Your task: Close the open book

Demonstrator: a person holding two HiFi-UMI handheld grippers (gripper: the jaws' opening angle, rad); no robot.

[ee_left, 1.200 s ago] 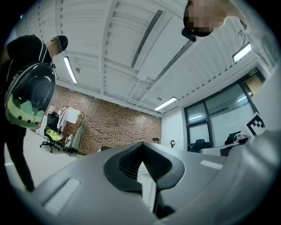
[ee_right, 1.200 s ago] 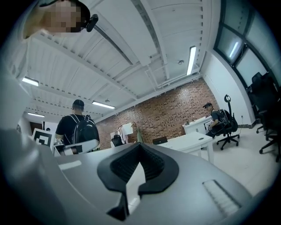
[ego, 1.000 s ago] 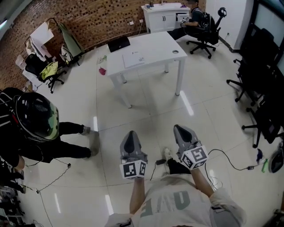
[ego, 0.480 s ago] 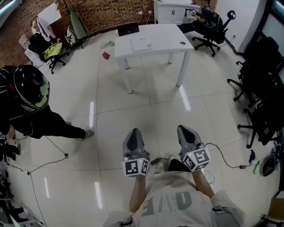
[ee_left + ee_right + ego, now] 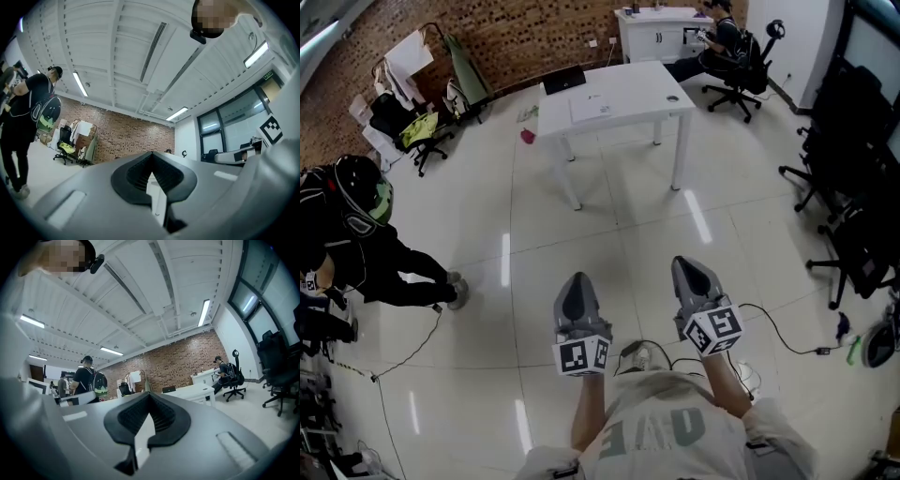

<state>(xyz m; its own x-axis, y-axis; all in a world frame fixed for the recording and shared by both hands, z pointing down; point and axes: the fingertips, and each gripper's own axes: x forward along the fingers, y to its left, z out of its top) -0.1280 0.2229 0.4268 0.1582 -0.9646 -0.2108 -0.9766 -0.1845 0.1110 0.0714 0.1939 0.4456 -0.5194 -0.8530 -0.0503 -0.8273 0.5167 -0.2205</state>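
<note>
An office room with a glossy tiled floor [image 5: 609, 234] and a brick wall [image 5: 516, 37] is recorded. A white worktop [image 5: 642, 89] stands near that wall, well apart from the operator. On it are noted a dark laptop [image 5: 564, 81] and, just beside it, a flat white item taken to be the book [image 5: 602, 107]. A person in dark clothing [image 5: 356, 234] is seen at the left, and office chairs [image 5: 853, 234] at the right.

Task status: the book lies flat on the worktop, but it is too small in the head view for it to be established whether it is open or shut. The scene is judged to fit either an open book yet to be reached or a shut book left behind; no further finding can be made.

Tongs: the left tongs [image 5: 576, 286] and the right tongs [image 5: 686, 270] are held side by side out over the floor, pointed towards the worktop. In each gripper view the jaws are seen pressed together at the tips, with nothing pinched between them. Nothing is touched by either pair.
</note>
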